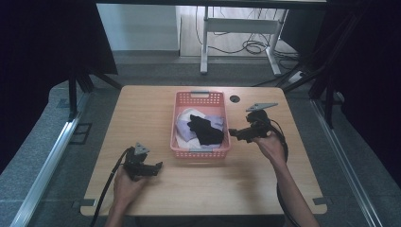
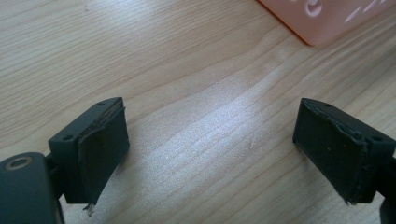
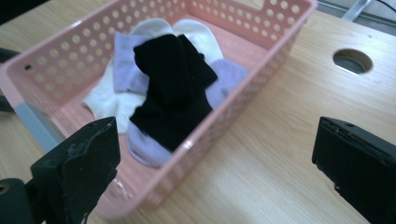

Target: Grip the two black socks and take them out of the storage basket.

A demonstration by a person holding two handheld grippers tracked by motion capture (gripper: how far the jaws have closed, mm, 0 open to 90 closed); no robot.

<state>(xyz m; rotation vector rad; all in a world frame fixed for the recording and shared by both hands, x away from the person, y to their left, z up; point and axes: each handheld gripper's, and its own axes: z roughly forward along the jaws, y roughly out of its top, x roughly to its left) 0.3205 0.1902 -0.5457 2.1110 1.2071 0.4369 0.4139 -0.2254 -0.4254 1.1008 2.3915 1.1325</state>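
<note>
hovering beside pink basket (image 3: 261, 74), right gripper (image 3: 215, 163) jaws apart, empty. black sock (image 3: 175, 88) ahead-left of it, atop lavender and white socks. risk: jaw snags basket rim, drags basket. left gripper (image 2: 210, 149) jaws apart, empty, over bare table (image 2: 163, 56).

High view is looking down from above the near edge; both gripper views are facing the basket (image 1: 200, 124) up close.

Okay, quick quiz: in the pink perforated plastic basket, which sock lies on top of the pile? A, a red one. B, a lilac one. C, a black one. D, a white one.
C: the black sock lies across the lilac sock and white sock in the pink perforated plastic basket.
</note>
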